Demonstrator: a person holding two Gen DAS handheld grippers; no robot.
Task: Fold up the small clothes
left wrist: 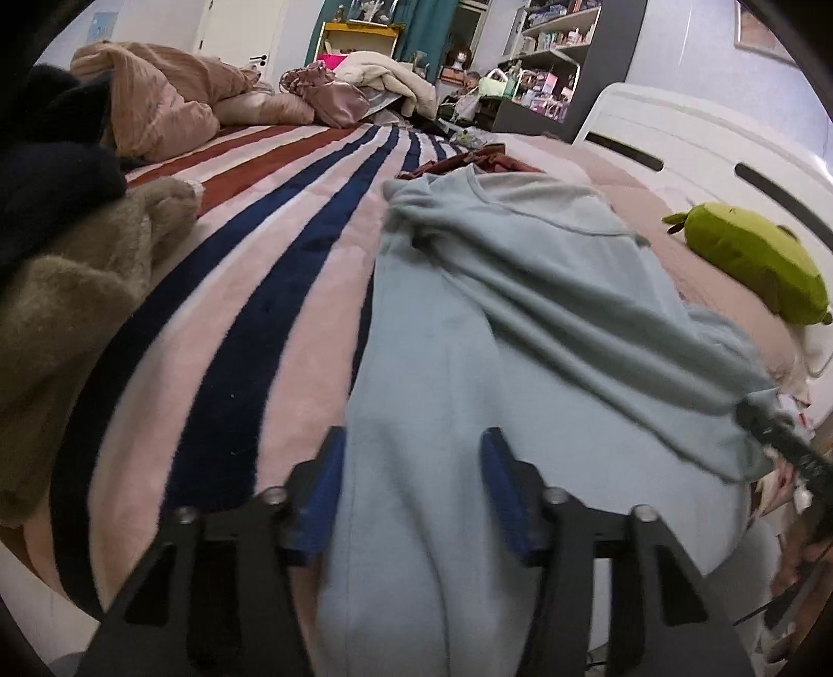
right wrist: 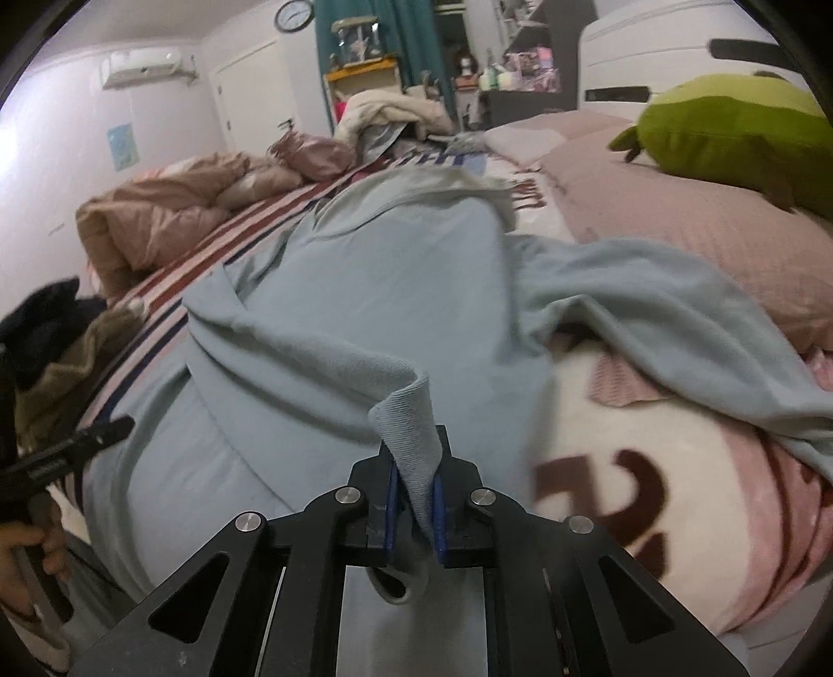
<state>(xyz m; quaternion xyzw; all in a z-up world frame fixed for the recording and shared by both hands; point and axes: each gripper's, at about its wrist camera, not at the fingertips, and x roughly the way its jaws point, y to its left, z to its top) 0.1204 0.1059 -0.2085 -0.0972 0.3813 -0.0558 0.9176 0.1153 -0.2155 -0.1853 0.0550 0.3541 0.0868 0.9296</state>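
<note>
Lying flat on striped blanket (left wrist: 291, 250), blue top (left wrist: 442, 364) soft, limp, light. Right gripper (right wrist: 415, 500) clamped on cuff (right wrist: 406, 411); left gripper (left wrist: 411, 500) jaws apart astride hem, not yet pinching. Best grip: hem edge.

We count one pale blue fleece sweatshirt (left wrist: 468, 323), one lime-green plush toy (left wrist: 755, 260), two black two-finger grippers, and one round wall clock (right wrist: 294, 14).

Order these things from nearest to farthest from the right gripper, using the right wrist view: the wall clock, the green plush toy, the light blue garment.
1. Light blue garment: its edge is pinched in the right gripper.
2. Green plush toy: on the pink pillow, upper right.
3. Wall clock: on the far wall, top centre.
</note>
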